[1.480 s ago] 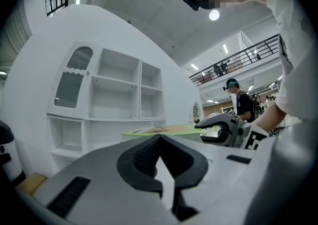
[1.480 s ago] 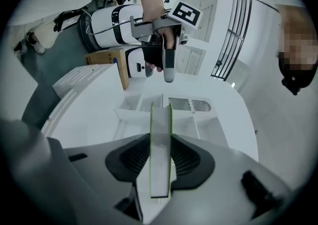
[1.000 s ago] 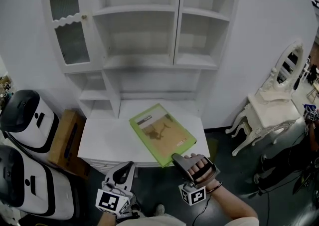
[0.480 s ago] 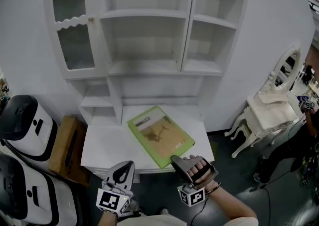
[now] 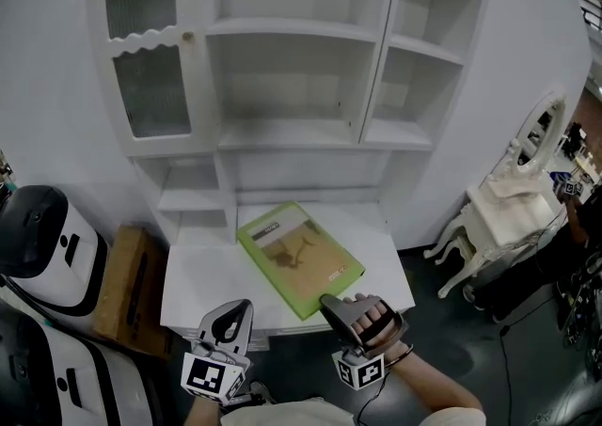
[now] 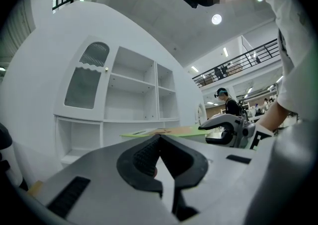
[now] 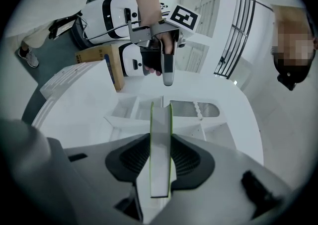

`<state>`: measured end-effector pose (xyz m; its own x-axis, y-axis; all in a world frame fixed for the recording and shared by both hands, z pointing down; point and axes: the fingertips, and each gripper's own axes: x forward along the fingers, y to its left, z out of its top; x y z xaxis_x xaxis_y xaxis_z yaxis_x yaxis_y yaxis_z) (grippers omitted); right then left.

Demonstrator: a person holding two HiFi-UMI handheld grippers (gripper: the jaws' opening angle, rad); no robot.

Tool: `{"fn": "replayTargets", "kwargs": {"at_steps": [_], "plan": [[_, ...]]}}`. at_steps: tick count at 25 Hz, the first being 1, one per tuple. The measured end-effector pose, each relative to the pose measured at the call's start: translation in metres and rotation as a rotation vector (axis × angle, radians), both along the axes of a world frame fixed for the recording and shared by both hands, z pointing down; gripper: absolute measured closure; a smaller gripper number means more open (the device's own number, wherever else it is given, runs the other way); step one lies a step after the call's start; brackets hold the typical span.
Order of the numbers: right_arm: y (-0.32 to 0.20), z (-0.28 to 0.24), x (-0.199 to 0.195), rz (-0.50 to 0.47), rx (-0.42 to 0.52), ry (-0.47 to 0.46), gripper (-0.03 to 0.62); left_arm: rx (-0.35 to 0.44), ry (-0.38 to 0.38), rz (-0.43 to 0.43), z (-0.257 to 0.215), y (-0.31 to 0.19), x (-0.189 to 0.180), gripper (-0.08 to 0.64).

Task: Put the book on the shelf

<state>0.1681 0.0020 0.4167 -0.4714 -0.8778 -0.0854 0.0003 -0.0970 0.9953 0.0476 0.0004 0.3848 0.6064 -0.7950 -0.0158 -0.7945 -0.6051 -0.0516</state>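
A green book [image 5: 299, 257] with a tan cover picture hangs flat over the white desk [image 5: 199, 276], and my right gripper [image 5: 331, 303] is shut on its near corner. In the right gripper view the book [image 7: 160, 139] stands edge-on between the ribbed pads [image 7: 185, 158], which press on both covers. My left gripper [image 5: 237, 311] is low at the left, in front of the desk, shut and with nothing in it; its pads [image 6: 144, 153] meet. The white shelf unit [image 5: 292, 134] rises behind the desk with bare shelves.
A glass-fronted cabinet door [image 5: 149, 53] is at the unit's upper left. Two white machines [image 5: 42, 241] and a cardboard box [image 5: 127, 278] stand on the floor at left. A white chair [image 5: 503, 217] and an oval mirror [image 5: 536, 133] are at right.
The shelf unit has grown larger and slid right in the head view. The book has shifted slightly left, still in the right gripper. The left gripper has stayed put.
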Motion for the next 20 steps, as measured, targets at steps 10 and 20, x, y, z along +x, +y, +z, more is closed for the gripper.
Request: {"fn": "replayTargets", "kwargs": {"at_steps": [10,20], "plan": [[-0.027,0.003,-0.080,-0.039,0.004,-0.017,0.456,0.017,-0.020,-0.051,0.003,-0.023,-0.080,0.552],[-0.038,0.014,-0.155,-0.126,-0.024,-0.026,0.456,-0.016,0.006,-0.127,0.016,-0.026,-0.141,0.551]]}}
